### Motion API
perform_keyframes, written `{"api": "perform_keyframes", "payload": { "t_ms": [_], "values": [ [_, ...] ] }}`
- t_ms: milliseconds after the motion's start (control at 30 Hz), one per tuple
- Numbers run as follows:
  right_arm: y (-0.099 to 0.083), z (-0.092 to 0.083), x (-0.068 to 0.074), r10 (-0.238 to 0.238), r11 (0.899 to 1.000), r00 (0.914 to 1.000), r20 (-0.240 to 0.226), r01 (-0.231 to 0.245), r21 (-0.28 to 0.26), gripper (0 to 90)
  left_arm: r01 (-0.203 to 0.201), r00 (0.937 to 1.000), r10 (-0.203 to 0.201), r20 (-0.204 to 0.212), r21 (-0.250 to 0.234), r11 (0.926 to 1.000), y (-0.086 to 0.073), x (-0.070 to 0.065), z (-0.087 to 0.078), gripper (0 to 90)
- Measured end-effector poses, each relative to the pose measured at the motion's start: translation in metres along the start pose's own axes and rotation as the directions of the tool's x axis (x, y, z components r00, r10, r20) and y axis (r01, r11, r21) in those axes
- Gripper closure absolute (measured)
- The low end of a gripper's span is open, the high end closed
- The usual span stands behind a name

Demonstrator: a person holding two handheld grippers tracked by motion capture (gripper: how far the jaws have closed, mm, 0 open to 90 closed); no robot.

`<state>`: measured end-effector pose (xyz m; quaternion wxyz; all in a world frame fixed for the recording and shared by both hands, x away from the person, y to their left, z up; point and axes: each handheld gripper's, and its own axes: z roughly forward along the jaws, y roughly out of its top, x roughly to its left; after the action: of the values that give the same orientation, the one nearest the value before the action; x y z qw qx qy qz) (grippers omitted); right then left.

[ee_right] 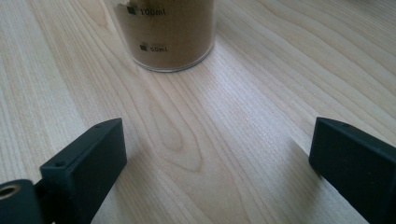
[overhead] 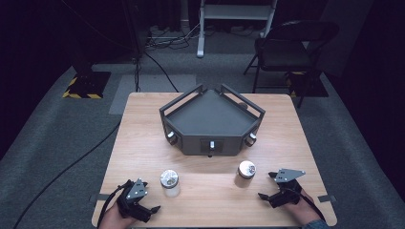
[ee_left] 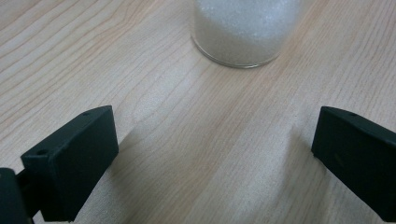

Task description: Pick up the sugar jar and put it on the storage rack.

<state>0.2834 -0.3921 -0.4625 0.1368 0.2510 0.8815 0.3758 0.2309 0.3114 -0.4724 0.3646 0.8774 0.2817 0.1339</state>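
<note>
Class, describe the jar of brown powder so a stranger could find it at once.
Start at the dark angular tray in the middle of the wooden table. Two lidded jars stand in front of it; take the brown-filled jar before the right gripper. The other jar holds white grains.

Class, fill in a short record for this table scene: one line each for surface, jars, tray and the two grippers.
surface: light wooden table
left jar: clear jar of white grains, metal lid
right jar: clear jar of brown powder, metal lid
tray: dark grey angular tray, behind the jars
left gripper: jaws open, short of the white jar
right gripper: jaws open, short of the brown jar
</note>
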Motion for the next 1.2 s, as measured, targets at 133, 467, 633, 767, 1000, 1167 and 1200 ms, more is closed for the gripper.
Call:
{"api": "perform_keyframes", "payload": {
  "t_ms": [133, 467, 633, 767, 1000, 1167, 1200],
  "values": [
    [0.0, 0.0, 0.0, 0.0, 1.0, 1.0, 0.0, 0.0, 0.0, 3.9, 0.0, 1.0, 0.0, 0.0, 0.0, 1.0, 0.0, 0.0, 0.0, 0.3],
    [0.0, 0.0, 0.0, 0.0, 1.0, 1.0, 0.0, 0.0, 0.0, 3.9, 0.011, 0.9999, -0.011, -0.01, 0.0, 0.9999, 0.0, -0.002, 0.0, 0.2],
    [0.0, 0.0, 0.0, 0.0, 1.0, 1.0, 0.0, 0.0, 0.0, 3.9, 0.015, 0.9998, -0.015, -0.013, 0.0, 0.9999, 0.001, -0.003, 0.001, 0.3],
    [0.0, 0.0, 0.0, 0.0, 1.0, 1.0, 0.0, 0.0, 0.0, 3.9, 0.019, 0.9998, -0.019, -0.012, -0.006, 0.9998, 0.0, -0.002, 0.0, 1.3],
    [0.0, 0.0, 0.0, 0.0, 1.0, 1.0, 0.0, 0.0, 0.0, 3.9, 0.039, 0.999, -0.037, 0.027, -0.091, 0.995, -0.009, 0.003, -0.005, 4.9],
    [0.0, 0.0, 0.0, 0.0, 1.0, 1.0, 0.0, 0.0, 0.0, 3.9, 0.026, 0.9997, -0.026, 0.003, -0.214, 0.9764, -0.019, -0.004, -0.013, 3.7],
    [0.0, 0.0, 0.0, 0.0, 1.0, 1.0, 0.0, 0.0, 0.0, 3.9, 0.024, 0.9997, -0.025, -0.001, -0.245, 0.9693, -0.022, -0.005, -0.015, 3.3]
  ]
}}
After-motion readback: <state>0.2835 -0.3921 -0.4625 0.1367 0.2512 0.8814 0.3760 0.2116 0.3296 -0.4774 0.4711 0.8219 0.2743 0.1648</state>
